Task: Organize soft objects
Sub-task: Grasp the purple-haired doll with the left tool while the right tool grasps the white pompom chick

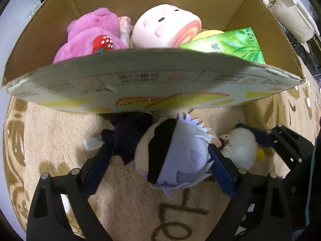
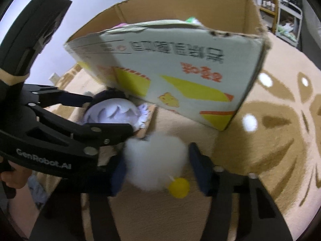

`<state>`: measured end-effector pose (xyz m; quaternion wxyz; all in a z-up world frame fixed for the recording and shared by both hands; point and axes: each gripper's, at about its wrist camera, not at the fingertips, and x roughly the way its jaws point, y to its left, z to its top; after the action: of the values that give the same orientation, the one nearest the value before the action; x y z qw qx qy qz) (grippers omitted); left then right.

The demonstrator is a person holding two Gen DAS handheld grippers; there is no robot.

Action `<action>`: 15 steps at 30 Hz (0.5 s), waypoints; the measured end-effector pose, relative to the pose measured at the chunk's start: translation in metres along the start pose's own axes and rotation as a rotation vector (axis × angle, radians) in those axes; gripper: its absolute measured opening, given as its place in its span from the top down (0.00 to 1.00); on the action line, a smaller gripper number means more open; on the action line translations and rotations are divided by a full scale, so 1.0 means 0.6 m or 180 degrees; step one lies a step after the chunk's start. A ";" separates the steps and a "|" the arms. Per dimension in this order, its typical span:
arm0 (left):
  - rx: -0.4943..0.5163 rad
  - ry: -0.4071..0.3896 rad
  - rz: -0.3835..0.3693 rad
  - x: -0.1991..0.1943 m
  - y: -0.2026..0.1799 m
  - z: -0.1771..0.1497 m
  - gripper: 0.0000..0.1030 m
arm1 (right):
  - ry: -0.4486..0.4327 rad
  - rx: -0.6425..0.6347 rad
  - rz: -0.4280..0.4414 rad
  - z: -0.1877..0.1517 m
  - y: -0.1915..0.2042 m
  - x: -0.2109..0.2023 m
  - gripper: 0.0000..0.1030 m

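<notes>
Plush doll (image 1: 172,152) pinched in left tool (image 1: 160,156); right tool (image 2: 156,166) clamps white fluffy toy (image 2: 154,160), both low beside box (image 1: 160,88).

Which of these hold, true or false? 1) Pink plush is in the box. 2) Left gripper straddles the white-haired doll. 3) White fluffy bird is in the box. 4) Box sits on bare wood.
1) True: the pink plush lies inside the cardboard box.
2) True: the left gripper brackets the white-haired doll.
3) False: the white fluffy bird is on the rug, between the right gripper fingers.
4) False: it sits on the rug.
</notes>
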<state>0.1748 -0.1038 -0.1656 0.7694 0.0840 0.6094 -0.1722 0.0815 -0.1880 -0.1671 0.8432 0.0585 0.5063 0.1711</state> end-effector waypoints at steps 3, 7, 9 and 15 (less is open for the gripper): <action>-0.0015 0.0013 -0.0038 -0.006 0.000 -0.009 0.16 | -0.0006 -0.0093 0.0012 0.001 0.013 0.003 0.59; -0.0064 0.0015 -0.0103 -0.014 0.020 -0.026 0.20 | -0.0007 -0.0115 -0.0002 0.001 0.024 0.008 0.62; -0.0090 0.0011 -0.0124 -0.019 0.027 -0.036 0.20 | -0.0014 -0.0105 -0.0013 -0.001 0.023 0.007 0.62; -0.0089 -0.0070 -0.0075 -0.023 0.042 -0.059 0.20 | -0.0041 0.0020 -0.0118 -0.003 0.006 -0.004 0.63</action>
<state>0.1491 -0.0659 -0.1627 0.7750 0.0642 0.6042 -0.1737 0.0780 -0.1855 -0.1651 0.8493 0.0528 0.5024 0.1535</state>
